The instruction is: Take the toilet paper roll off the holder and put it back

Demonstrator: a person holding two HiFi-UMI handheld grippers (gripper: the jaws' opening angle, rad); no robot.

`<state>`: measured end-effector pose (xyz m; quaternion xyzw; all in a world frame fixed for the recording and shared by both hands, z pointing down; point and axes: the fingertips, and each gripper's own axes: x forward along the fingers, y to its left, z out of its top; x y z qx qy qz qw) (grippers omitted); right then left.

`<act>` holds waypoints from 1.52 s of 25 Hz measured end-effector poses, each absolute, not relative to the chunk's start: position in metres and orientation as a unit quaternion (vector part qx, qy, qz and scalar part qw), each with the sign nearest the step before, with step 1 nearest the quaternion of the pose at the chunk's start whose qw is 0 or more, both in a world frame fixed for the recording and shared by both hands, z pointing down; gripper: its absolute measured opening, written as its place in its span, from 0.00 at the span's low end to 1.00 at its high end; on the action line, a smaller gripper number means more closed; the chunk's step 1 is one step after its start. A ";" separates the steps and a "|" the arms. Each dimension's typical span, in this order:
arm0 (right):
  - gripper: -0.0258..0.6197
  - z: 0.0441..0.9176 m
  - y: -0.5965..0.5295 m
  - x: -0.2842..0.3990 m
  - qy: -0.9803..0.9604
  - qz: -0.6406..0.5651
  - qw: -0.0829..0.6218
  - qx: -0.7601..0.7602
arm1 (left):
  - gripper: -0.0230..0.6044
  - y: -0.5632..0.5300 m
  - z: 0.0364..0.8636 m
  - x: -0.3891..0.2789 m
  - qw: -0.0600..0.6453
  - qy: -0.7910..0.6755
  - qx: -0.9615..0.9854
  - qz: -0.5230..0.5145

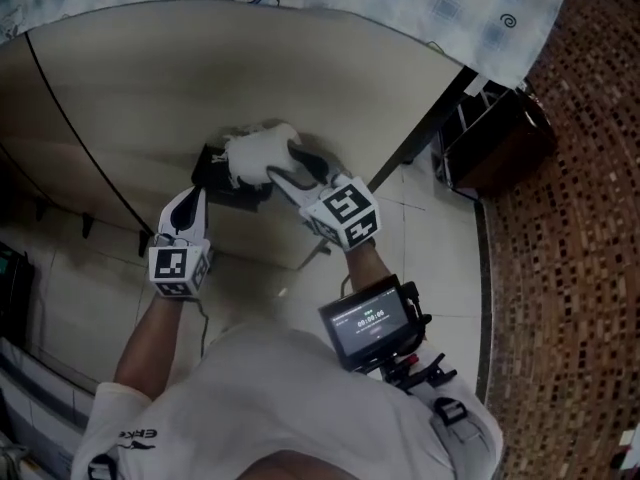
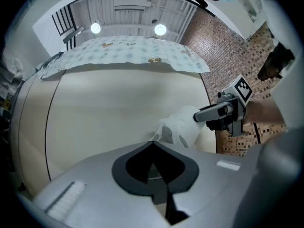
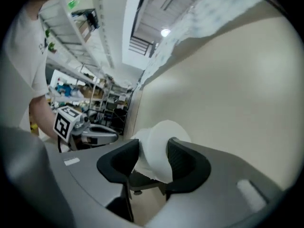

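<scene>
Pinching soft white cylindrical paper roll (image 3: 159, 144)

Black holder (image 1: 245, 194) on beige panel (image 1: 200, 78)

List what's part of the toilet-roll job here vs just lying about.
Job:
- toilet paper roll
- black holder
- right gripper, fingers clamped on the roll
- left gripper, shut, by the holder

Lying about:
- patterned cloth
- dark cabinet
- screen unit on the forearm
</scene>
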<state>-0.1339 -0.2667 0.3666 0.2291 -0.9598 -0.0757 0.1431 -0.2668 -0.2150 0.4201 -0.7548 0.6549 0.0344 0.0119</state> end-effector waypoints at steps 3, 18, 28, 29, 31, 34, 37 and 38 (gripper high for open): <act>0.36 0.369 -0.270 -0.105 -0.963 0.000 0.083 0.255 | 0.04 -0.219 0.422 -0.258 0.010 0.647 -0.761 0.030; 0.33 0.416 -0.263 -0.007 -0.918 0.227 -0.098 0.311 | 0.04 -0.215 0.441 -0.241 -0.002 0.634 -0.773 -0.004; 0.33 0.455 -0.269 -0.017 -0.906 0.269 -0.103 0.310 | 0.04 -0.223 0.477 -0.265 -0.021 0.642 -0.766 -0.027; 0.33 0.460 -0.272 -0.019 -0.904 0.273 -0.104 0.312 | 0.04 -0.226 0.484 -0.270 -0.025 0.643 -0.765 -0.030; 0.33 0.469 -0.273 -0.018 -0.901 0.279 -0.106 0.315 | 0.04 -0.229 0.496 -0.275 -0.033 0.644 -0.763 -0.037; 0.33 0.492 -0.273 -0.015 -0.895 0.291 -0.103 0.320 | 0.04 -0.229 0.522 -0.281 -0.048 0.649 -0.758 -0.047; 0.33 0.511 -0.272 -0.019 -0.888 0.312 -0.100 0.323 | 0.04 -0.228 0.536 -0.289 -0.059 0.651 -0.754 -0.061; 0.33 0.516 -0.271 -0.021 -0.885 0.320 -0.099 0.323 | 0.04 -0.228 0.538 -0.291 -0.062 0.651 -0.754 -0.066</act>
